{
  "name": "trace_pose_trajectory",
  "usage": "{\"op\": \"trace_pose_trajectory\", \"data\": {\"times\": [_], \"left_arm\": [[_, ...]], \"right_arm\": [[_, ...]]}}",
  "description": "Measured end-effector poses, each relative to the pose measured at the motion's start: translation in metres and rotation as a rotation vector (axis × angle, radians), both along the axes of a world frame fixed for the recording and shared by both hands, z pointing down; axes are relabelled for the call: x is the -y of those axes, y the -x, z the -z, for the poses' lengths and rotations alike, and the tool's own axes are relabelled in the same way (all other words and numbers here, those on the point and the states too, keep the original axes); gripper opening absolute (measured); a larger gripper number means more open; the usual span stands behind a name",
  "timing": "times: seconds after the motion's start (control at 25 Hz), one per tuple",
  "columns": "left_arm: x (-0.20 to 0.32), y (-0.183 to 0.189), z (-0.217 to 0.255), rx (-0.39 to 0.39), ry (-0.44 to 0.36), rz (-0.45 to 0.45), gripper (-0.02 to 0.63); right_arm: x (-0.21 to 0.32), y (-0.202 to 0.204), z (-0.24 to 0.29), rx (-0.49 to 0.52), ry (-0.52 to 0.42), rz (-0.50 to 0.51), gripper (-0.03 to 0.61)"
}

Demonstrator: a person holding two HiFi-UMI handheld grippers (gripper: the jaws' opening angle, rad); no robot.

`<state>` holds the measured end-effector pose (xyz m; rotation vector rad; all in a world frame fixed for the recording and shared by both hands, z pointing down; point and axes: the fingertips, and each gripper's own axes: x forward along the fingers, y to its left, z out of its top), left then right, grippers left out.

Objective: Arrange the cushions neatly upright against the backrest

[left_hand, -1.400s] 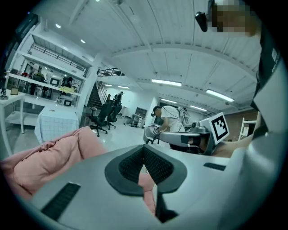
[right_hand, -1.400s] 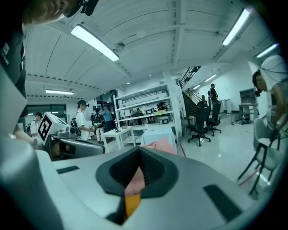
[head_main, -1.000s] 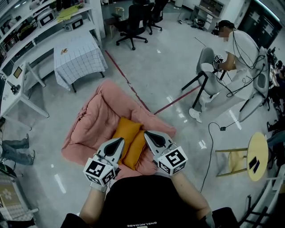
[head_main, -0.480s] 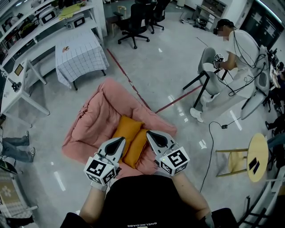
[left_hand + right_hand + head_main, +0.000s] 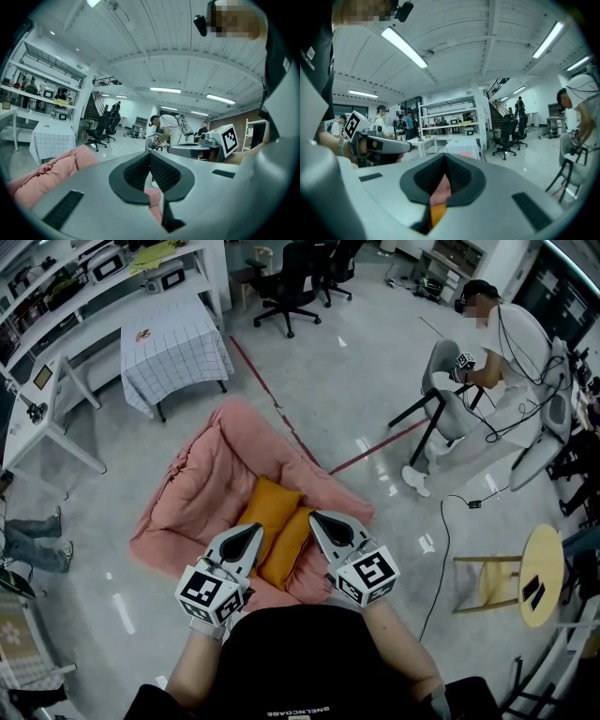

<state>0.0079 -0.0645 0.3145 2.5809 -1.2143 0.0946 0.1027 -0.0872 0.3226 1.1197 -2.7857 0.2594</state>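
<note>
**Both hand-held grippers shut and empty, two orange cushions paired on the sofa**

We're looking steeply down on the pink floor sofa, spread out on the grey floor. Two orange cushions sit on it side by side, touching along their long edges. The left cushion reaches a little farther, and the right cushion lies nearer. They rest toward the sofa's near right side, close by its raised padded rim. From this angle I can't say whether they stand upright against padding or lie flat on the seat. It isn't clear which rim is the backrest either. So this fits a pair waiting to be propped up, and equally a pair already set in place.

The left hand-held gripper hovers over the near end of the left cushion. Its jaws are pressed together with nothing in them, and its own view shows the dark pads meeting. The right hand-held gripper mirrors it just right of the right cushion, jaws together and equally empty. A sliver of pink and orange peeks through the slit under its pads.

Both are held close to the body, flanking the pair. To my eye that's a ready pose, with either cushion in easy reach.

As for writing, each marker cube shows black-and-white square patterns and no words. The white print on the person's black shirt is too small to read.
</note>
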Motion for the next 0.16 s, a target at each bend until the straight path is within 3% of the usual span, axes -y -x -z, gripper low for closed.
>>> {"op": "trace_pose_trajectory", "data": {"times": [0.16], "left_arm": [[-0.0001,-0.0004,0.0011,0.006,-0.008,0.000,0.012]], "right_arm": [[-0.0011,0.0003,-0.0019,-0.004,0.000,0.002,0.008]]}}
